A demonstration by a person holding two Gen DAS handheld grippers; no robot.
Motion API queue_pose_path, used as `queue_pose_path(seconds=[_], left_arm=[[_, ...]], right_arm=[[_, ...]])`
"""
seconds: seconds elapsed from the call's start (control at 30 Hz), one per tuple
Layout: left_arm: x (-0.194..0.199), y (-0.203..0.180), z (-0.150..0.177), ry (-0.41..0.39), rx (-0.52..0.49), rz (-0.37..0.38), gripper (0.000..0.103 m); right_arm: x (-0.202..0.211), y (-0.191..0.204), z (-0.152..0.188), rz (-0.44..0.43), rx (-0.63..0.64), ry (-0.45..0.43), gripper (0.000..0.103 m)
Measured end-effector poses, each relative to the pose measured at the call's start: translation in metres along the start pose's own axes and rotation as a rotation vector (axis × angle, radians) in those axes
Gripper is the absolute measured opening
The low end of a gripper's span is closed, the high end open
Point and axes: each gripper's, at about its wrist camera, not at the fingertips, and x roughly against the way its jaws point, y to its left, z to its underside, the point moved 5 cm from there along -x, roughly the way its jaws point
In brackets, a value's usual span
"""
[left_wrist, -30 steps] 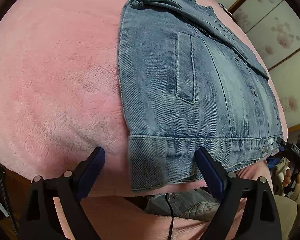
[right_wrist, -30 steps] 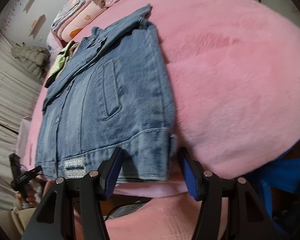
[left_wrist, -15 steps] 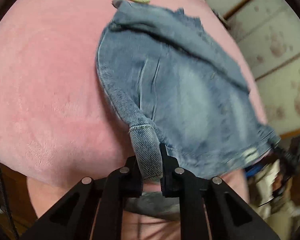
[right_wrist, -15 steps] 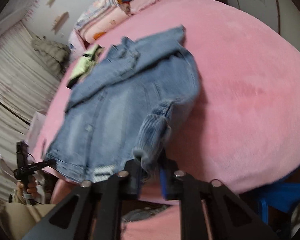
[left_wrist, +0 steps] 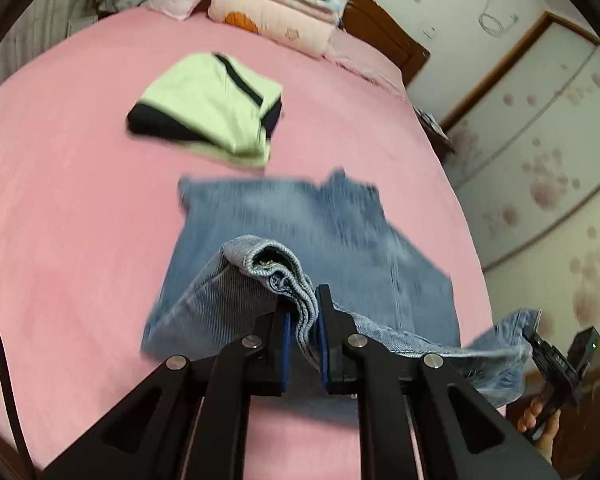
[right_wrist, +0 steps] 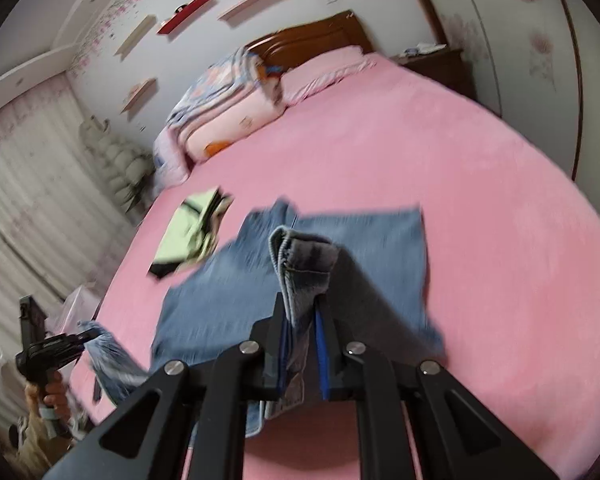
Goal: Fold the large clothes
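— Now that the hem of the denim jacket (left_wrist: 312, 240) has been lifted off the pink plush bedspread (left_wrist: 60, 220), what has been altered?
— A second ago the jaws were spread either side of the hem, which lay flat at the bed's near edge. They have just been closing: the left gripper (left_wrist: 303, 328) is clenched on one bunched hem corner, the right gripper (right_wrist: 300, 332) on the other, and both corners are held raised while the collar end is left on the bed
— And for the fold?
— The bottom-to-top fold is judged begun, not laid
— Materials?
— Stiff, ribbed, faded blue twill with thick stitched bands is seen, rolled into a tube at each grip. A folded lime-and-black garment (left_wrist: 212, 108) lies beyond the collar, soft and flat
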Motion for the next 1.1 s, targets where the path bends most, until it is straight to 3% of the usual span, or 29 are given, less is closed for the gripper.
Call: queue_pose_path(seconds=[0.17,0.3,0.33,0.4,0.47,0.53,0.6,0.67,0.73,0.77,0.83,0.9,1.1], left_arm=[[-0.094,0.007,-0.067,-0.003,0.002,-0.122,0.009],[-0.179,0.034,-0.077,0.066,0.033,-0.248,0.012],[-0.197,0.042,-0.074,0.107,0.040,-0.281,0.017],[-0.224,0.056,-0.068,0.184,0.047,-0.336,0.018],[-0.230,0.060,-0.066,0.190,0.044,-0.320,0.019],[-0.228,0.060,-0.069,0.203,0.037,-0.260,0.026],[-0.224,0.061,-0.072,0.213,0.030,-0.208,0.030],[-0.220,0.063,-0.076,0.215,0.031,-0.159,0.037],[-0.205,0.062,-0.081,0.164,-0.003,-0.181,0.079],[-0.194,0.060,-0.085,0.115,-0.030,-0.192,0.085],[-0.181,0.057,-0.090,0.065,-0.071,-0.170,0.087],[-0.180,0.057,-0.096,0.066,-0.122,-0.169,0.087],[-0.207,0.063,-0.087,0.160,-0.294,-0.272,0.087]], right_arm=[[-0.081,-0.014,-0.064,0.111,-0.014,-0.043,0.009],[-0.149,-0.049,-0.091,0.236,-0.067,-0.043,0.003],[-0.168,-0.063,-0.093,0.275,-0.090,-0.031,0.003],[-0.189,-0.085,-0.090,0.331,-0.135,0.011,0.004],[-0.199,-0.099,-0.082,0.315,-0.178,0.049,0.007],[-0.209,-0.106,-0.075,0.283,-0.179,0.091,0.017],[-0.211,-0.111,-0.062,0.279,-0.151,0.122,0.047],[-0.215,-0.111,-0.055,0.259,-0.131,0.145,0.054],[-0.223,-0.113,-0.052,0.235,-0.127,0.173,0.054],[-0.227,-0.113,-0.051,0.227,-0.125,0.186,0.054],[-0.234,-0.108,-0.049,0.218,-0.112,0.206,0.054],[-0.245,-0.104,-0.046,0.220,-0.086,0.237,0.054],[-0.271,-0.088,-0.044,0.239,0.031,0.290,0.054]])
